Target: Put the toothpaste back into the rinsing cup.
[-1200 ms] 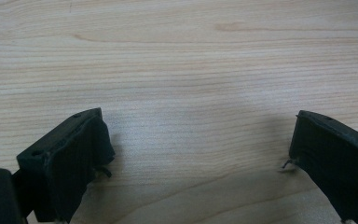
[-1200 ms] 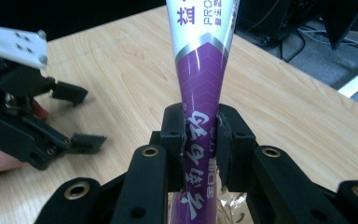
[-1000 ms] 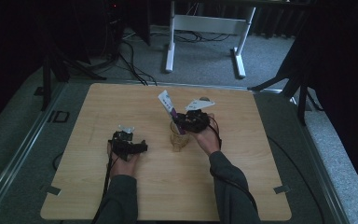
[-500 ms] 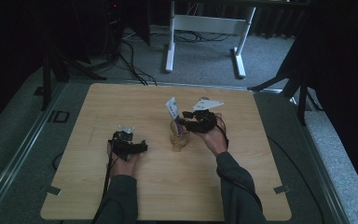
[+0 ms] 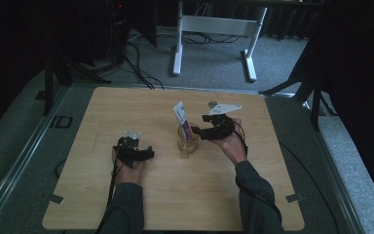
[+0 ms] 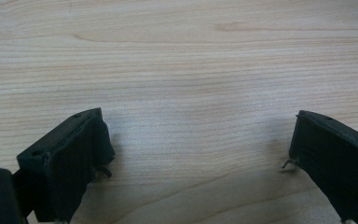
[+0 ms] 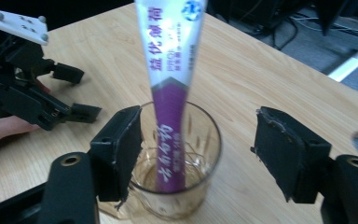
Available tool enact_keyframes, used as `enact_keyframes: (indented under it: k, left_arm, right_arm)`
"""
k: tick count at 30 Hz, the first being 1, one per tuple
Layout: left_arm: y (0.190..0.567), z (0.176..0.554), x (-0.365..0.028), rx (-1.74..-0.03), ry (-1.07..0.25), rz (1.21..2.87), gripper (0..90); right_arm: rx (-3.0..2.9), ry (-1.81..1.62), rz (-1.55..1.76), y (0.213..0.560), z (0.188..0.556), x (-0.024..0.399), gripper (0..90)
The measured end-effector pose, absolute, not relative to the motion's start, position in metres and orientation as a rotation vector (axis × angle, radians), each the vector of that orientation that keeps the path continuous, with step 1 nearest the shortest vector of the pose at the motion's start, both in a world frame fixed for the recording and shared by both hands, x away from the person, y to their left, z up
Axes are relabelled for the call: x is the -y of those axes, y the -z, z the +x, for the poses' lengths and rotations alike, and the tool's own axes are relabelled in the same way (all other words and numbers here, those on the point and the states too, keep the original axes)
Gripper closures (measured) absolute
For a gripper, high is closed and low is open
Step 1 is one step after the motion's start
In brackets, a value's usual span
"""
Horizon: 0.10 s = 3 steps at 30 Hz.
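Observation:
A clear glass (image 5: 188, 145) stands near the middle of the wooden table (image 5: 272, 195). A white and purple sachet (image 5: 180, 117) leans upright inside it, its top sticking out. My right gripper (image 5: 200, 132) is just right of the glass and open. In the right gripper view the glass (image 7: 213, 140) and the sachet (image 7: 170, 70) sit between my right gripper's (image 7: 198, 154) spread jaws, neither jaw touching the sachet. My left gripper (image 5: 148, 154) rests on the table left of the glass; it (image 6: 200, 154) is open over bare wood. It also appears farther off as the left gripper (image 7: 86, 93).
A small grey round object (image 5: 213, 103) lies on the table behind my right hand. Beyond the far table edge is carpet with cables and a white desk frame (image 5: 214, 27). Bare wood lies in front of and around the glass.
My right gripper has drawn back a little to the right from the glass. The sachet has shifted slightly right and stands in the glass. My left gripper has not moved.

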State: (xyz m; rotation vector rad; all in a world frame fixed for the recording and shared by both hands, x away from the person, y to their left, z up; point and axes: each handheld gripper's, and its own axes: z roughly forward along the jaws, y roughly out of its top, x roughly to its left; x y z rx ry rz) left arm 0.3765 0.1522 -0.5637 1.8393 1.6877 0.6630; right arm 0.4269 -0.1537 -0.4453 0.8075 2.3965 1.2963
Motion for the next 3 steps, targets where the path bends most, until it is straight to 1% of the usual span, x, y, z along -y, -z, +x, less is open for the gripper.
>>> enact_keyframes:
  k: [3]
  left_arm:
    - [0.5637,0.3764,-0.1522,-1.688,-0.663,1.839,3.6]
  right_arm:
    - [-2.378,-1.287,0.832,0.4420,0.4239,0.1626,29.6]
